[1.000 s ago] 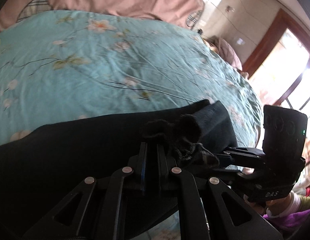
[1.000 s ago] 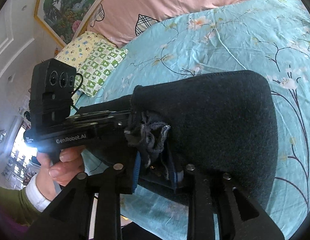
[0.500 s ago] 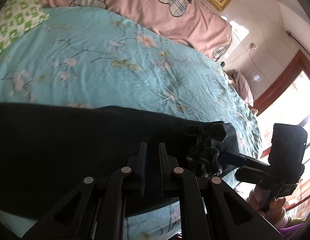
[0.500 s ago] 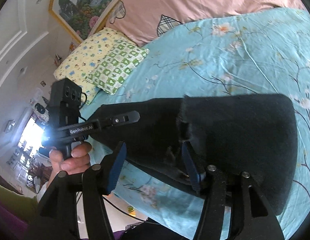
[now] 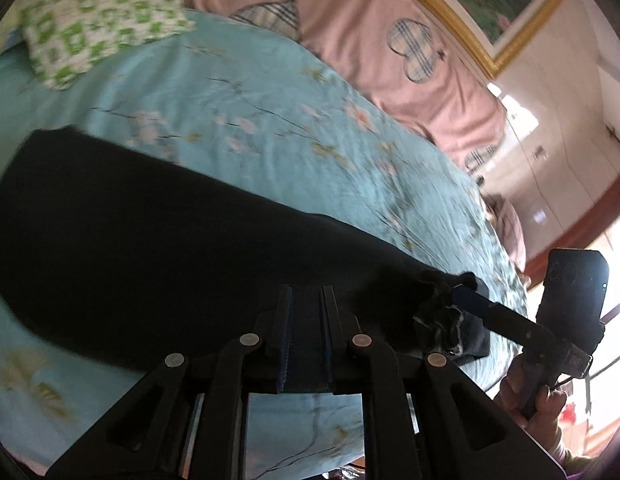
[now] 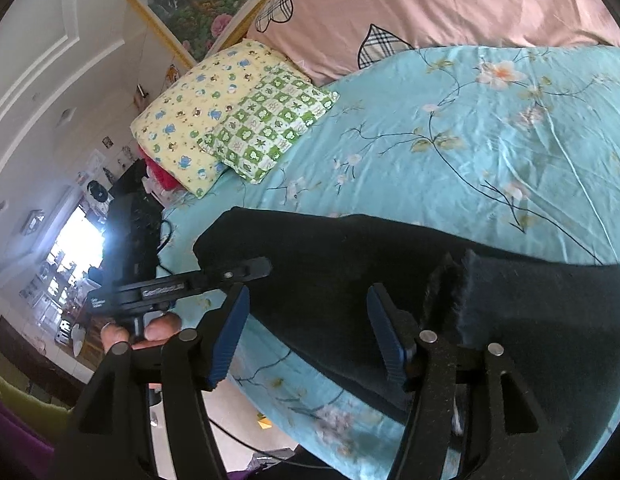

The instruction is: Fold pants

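Black pants [image 5: 158, 248] lie folded lengthwise along the near edge of a turquoise floral bedsheet [image 5: 270, 128]. In the left wrist view my left gripper [image 5: 304, 320] hovers over the pants' near edge, its jaws a narrow gap apart with nothing between them. My right gripper [image 6: 310, 328] is wide open above the pants [image 6: 389, 272], with a folded layer edge just to its right. Each gripper shows in the other's view, the right one [image 5: 469, 304] beside the bunched waistband [image 5: 441, 312], the left one [image 6: 246, 270] at the pants' left end.
A green patterned pillow [image 6: 266, 128] and a yellow one [image 6: 198, 120] lie at the bed's left end. A pink quilt [image 6: 449, 8] lines the far side. The bed edge and floor [image 6: 238, 412] are below the pants.
Both grippers let go of the bunched waistband. The right opened wide. The left drew away leftward along the pants, which now lie stretched out flat.
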Demonstrator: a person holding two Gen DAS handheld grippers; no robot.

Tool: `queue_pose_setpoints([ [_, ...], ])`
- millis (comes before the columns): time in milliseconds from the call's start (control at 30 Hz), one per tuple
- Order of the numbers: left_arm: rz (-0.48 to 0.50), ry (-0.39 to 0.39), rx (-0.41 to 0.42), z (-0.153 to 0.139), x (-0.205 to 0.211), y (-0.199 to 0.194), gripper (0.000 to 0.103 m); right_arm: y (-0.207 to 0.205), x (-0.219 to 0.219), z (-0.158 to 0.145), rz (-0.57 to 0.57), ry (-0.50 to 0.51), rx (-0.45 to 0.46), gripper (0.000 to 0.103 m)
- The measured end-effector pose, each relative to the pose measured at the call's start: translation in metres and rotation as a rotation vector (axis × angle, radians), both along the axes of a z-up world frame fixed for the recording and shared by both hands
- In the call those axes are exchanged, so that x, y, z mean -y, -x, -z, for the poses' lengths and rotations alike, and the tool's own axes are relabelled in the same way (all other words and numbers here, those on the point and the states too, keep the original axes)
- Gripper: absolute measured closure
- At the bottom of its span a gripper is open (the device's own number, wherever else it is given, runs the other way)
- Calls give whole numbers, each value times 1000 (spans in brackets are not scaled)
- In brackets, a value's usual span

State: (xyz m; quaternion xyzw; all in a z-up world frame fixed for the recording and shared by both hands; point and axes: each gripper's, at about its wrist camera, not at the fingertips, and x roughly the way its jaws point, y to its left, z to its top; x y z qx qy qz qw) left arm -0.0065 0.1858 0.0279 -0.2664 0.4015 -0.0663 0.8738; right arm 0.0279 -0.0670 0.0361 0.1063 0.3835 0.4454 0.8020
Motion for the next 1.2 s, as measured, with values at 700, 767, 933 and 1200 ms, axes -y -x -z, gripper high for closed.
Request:
queue_pose_setpoints([
  [700,-416,26,-37,2,-108,71,71,-55,-135,-10,-294,77,15,41],
  [767,-441,39,-49,6,-116,72,71,-63,-153,-9,-322,97,14,41],
  [933,-502,45,-91,18,-135,69,67,-80,-197,-7,-387,146,27,41],
  [1200,-528,71,-120,35,-149,55,52,-94,-275,7,-540,236,19,41],
])
